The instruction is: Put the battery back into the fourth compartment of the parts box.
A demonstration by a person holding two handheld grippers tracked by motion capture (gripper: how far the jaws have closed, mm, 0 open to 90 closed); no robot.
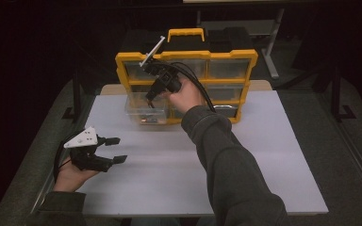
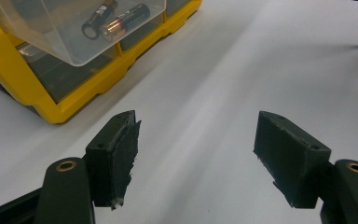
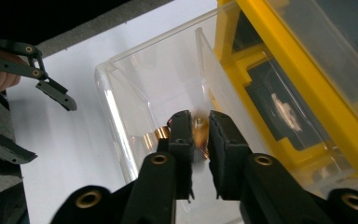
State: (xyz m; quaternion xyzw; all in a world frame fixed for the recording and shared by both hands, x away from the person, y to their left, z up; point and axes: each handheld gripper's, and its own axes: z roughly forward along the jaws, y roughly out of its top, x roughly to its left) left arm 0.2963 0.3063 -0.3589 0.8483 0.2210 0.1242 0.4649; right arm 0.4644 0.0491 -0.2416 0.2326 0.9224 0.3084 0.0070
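No lettering can be read on the two black-and-copper cylindrical batteries [image 2: 116, 21] lying in the clear plastic pull-out drawer [image 2: 65, 42] at the upper left of the left gripper view – their printing is too small to make out. That drawer juts forward from the yellow plastic organiser cabinet with translucent smoky drawer fronts [image 1: 226, 59], which stands upright at the top centre of the high view on the smooth matte white table top [image 1: 169, 174]. The right gripper [image 3: 199, 133], in the middle of its own view, reaches down into the glossy, thin-walled drawer [image 3: 130, 98], its two black jaws drawn nearly together on a copper-ended battery [image 3: 198, 130] – the pads appear to press its sides, though the battery is blurred. In the high view the same gripper [image 1: 150, 101] sits just above the drawer [image 1: 139, 113] in front of the cabinet. The left gripper [image 1: 115, 149], at the lower left of the high view, rests low over the table with its rough-faced rubber pads [image 2: 123, 158] spread wide and nothing between them.
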